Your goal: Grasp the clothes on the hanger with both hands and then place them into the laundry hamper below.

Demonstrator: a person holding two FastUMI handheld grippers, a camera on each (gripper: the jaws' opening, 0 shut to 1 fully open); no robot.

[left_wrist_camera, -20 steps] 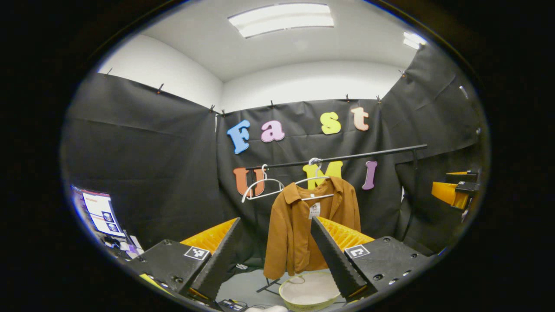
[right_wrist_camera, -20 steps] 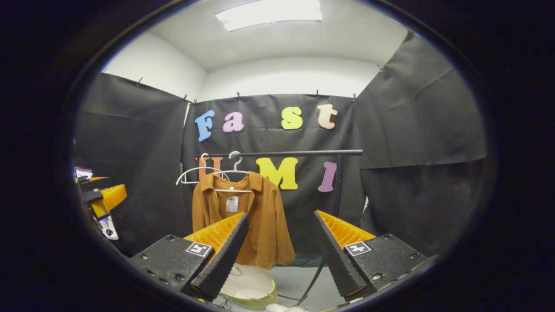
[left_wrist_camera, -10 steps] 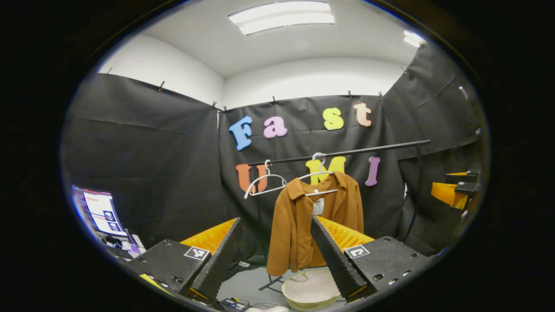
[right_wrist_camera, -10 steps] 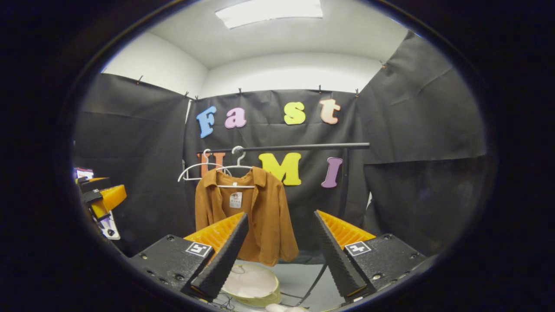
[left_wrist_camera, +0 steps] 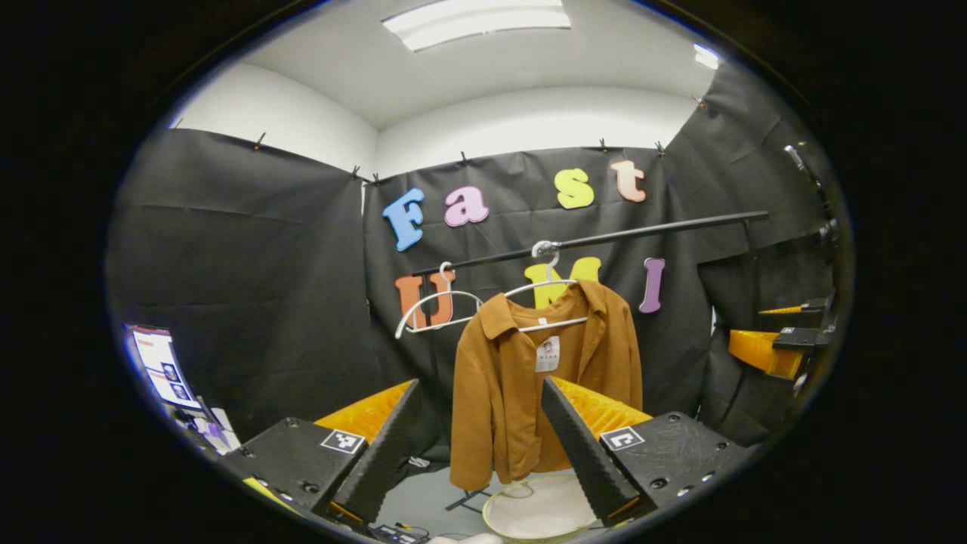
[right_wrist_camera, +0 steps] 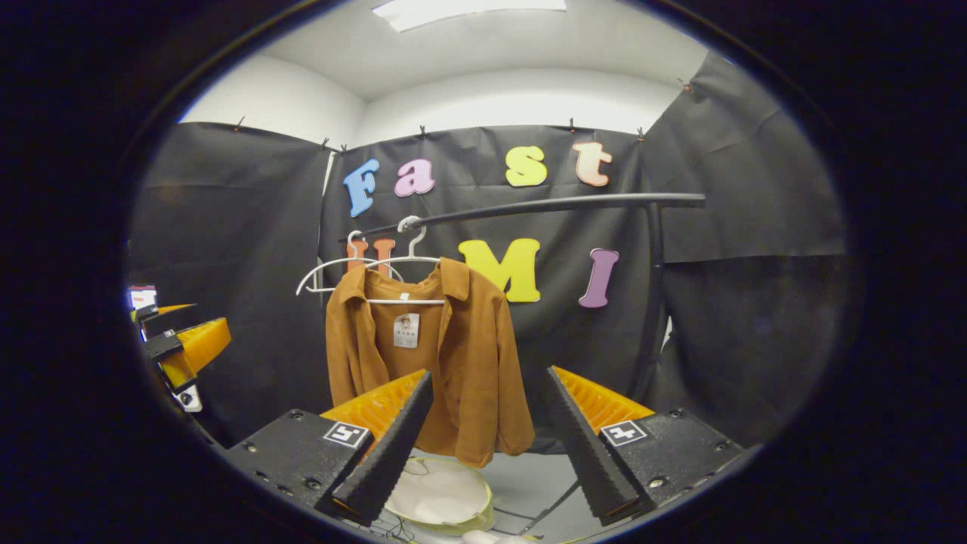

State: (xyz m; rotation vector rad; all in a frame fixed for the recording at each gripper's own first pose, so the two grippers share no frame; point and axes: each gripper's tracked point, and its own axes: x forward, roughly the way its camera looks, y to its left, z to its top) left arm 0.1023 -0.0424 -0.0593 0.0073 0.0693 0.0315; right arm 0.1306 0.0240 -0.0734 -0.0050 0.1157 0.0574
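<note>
A brown jacket (left_wrist_camera: 498, 378) (right_wrist_camera: 468, 355) hangs on a white hanger (left_wrist_camera: 548, 291) (right_wrist_camera: 400, 261) from a black rail (left_wrist_camera: 642, 230) (right_wrist_camera: 544, 204). Below it on the floor stands a round pale hamper (left_wrist_camera: 540, 514) (right_wrist_camera: 442, 495). My left gripper (left_wrist_camera: 483, 446) is open and short of the jacket, its right finger overlapping the hem in the left gripper view. My right gripper (right_wrist_camera: 487, 446) is open too, with the jacket ahead and to its left. In each view the other gripper (left_wrist_camera: 770, 347) (right_wrist_camera: 177, 347) shows at the side.
A second, bare white hanger (left_wrist_camera: 430, 306) (right_wrist_camera: 325, 272) hangs left of the jacket. The rack's upright post (right_wrist_camera: 653, 295) stands at the right, its feet (left_wrist_camera: 464, 499) by the hamper. A screen (left_wrist_camera: 162, 366) sits low at the left. Cables (left_wrist_camera: 396, 533) lie on the floor.
Both grippers have moved closer to the rack, so the jacket and rail look larger and higher. Both grippers stay open.
</note>
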